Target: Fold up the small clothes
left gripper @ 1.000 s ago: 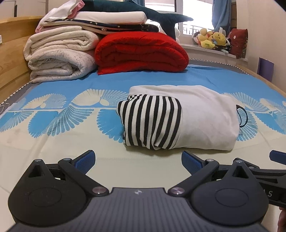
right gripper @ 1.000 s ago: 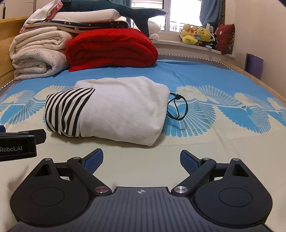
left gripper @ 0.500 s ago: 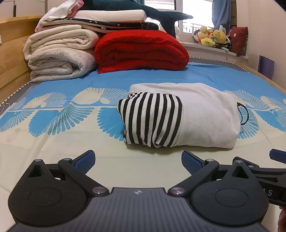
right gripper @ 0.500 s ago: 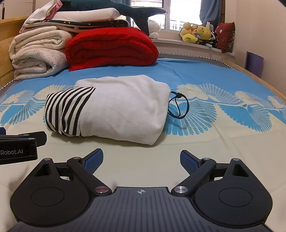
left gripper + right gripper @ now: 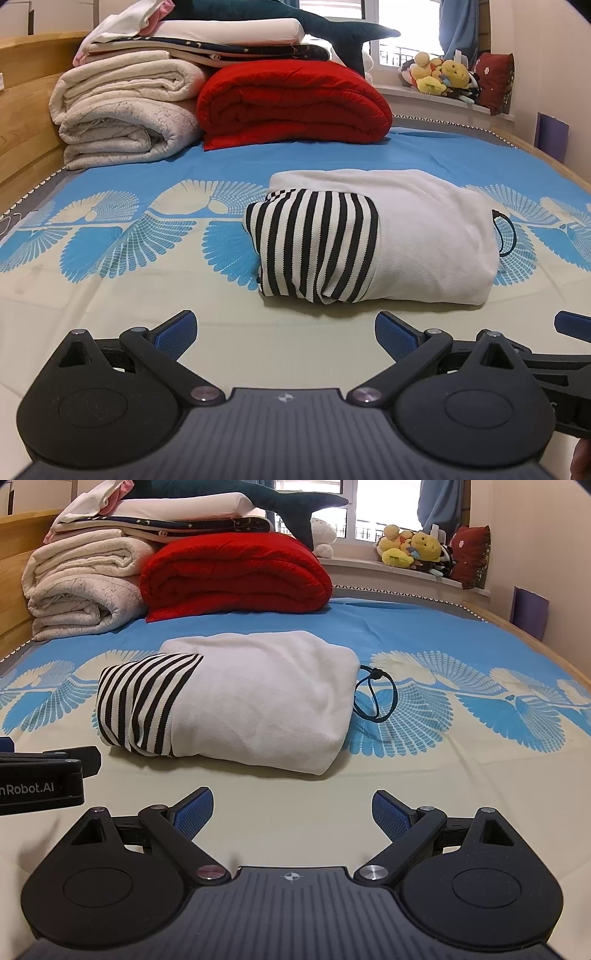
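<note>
Both grippers' jaws gape, clear of the folded garment (image 5: 373, 240).

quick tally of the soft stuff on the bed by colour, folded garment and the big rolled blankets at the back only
white with black stripes: 1, the folded garment
red: 1, the red blanket
cream: 2, the upper cream blanket on the lower cream blanket
total: 4
</note>
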A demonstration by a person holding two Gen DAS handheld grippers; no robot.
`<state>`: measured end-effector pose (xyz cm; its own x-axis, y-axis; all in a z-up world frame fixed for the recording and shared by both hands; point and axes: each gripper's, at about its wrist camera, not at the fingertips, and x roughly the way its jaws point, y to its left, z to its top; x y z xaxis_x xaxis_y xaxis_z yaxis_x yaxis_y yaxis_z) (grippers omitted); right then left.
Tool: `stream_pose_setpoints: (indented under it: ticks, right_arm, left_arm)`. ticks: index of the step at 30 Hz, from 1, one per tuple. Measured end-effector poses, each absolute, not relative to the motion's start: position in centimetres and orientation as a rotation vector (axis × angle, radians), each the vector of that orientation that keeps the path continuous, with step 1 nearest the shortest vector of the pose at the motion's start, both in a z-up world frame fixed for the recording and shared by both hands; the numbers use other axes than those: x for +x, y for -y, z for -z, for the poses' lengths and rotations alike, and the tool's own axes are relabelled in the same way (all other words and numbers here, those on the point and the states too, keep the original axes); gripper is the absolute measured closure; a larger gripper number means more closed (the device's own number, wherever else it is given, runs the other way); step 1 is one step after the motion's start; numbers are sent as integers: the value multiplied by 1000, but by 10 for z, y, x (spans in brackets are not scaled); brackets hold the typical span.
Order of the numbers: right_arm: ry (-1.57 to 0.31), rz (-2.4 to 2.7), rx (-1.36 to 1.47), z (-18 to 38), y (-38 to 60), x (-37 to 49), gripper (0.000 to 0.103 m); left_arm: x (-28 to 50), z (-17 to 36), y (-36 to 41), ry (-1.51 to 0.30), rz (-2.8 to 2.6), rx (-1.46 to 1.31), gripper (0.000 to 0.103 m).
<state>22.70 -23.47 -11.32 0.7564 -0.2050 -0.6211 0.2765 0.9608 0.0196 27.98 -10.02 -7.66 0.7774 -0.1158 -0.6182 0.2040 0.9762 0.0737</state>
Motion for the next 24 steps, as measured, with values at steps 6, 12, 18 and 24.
stream_pose_setpoints:
  ticks: [6, 12, 18, 24]
  right_arm:
    - [-663, 260, 110, 114, 234, 227, 10]
    - [-664, 257, 109, 114, 232, 227, 10]
    - [-663, 249, 105, 114, 230, 227, 10]
    - [-665, 249, 102, 114, 228, 227, 10]
  left_arm:
    - [280, 77, 100, -662, 172, 140, 0]
    - [280, 78, 102, -667, 172, 149, 1]
    - [280, 79, 103, -672, 167, 150, 1]
    - [279, 78, 104, -665, 165, 161, 0]
